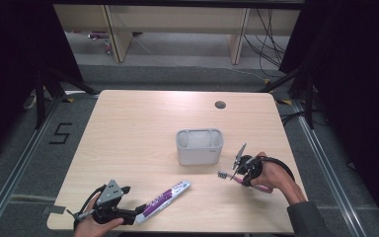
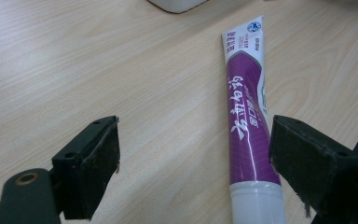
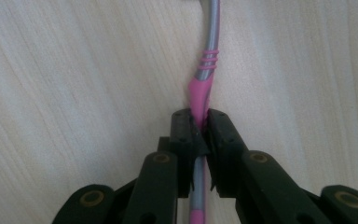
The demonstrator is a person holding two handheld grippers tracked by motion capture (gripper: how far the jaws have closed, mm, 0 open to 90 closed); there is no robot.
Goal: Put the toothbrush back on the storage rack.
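Pale wood-grain laminate forms the top of the rectangular table (image 1: 128, 128), which has a round cable hole (image 1: 220, 104) near its far edge at about 1 o'clock from the centre. A light grey rectangular plastic holder (image 1: 199, 146) stands upright near the centre; in the left gripper view its base is cut off by the top edge.

The purple-and-white toothpaste tube (image 1: 162, 198) lies flat at about 6 o'clock from the holder, its white cap end toward the near edge and its flat crimped end pointing toward 1 o'clock. The left tool (image 1: 134, 216) sits at the cap end. In the left gripper view its jaws stand wide apart, and the tube (image 2: 249, 126) lies between them, just beside the right-hand pad (image 2: 303, 161); whether tube and pad touch cannot be told. The cap is cut off by the bottom edge, and the print on the tube is too small to read.

The pink-and-grey plastic toothbrush (image 1: 237, 179) lies at about 4 o'clock from the holder. The right tool (image 3: 198, 135) is closed narrow onto its handle (image 3: 200, 91). In the right gripper view the brush head is cut off at the top. In the high view the hand (image 1: 271, 175) hides most of the handle, and it is not clear whether the brush rests on the table.
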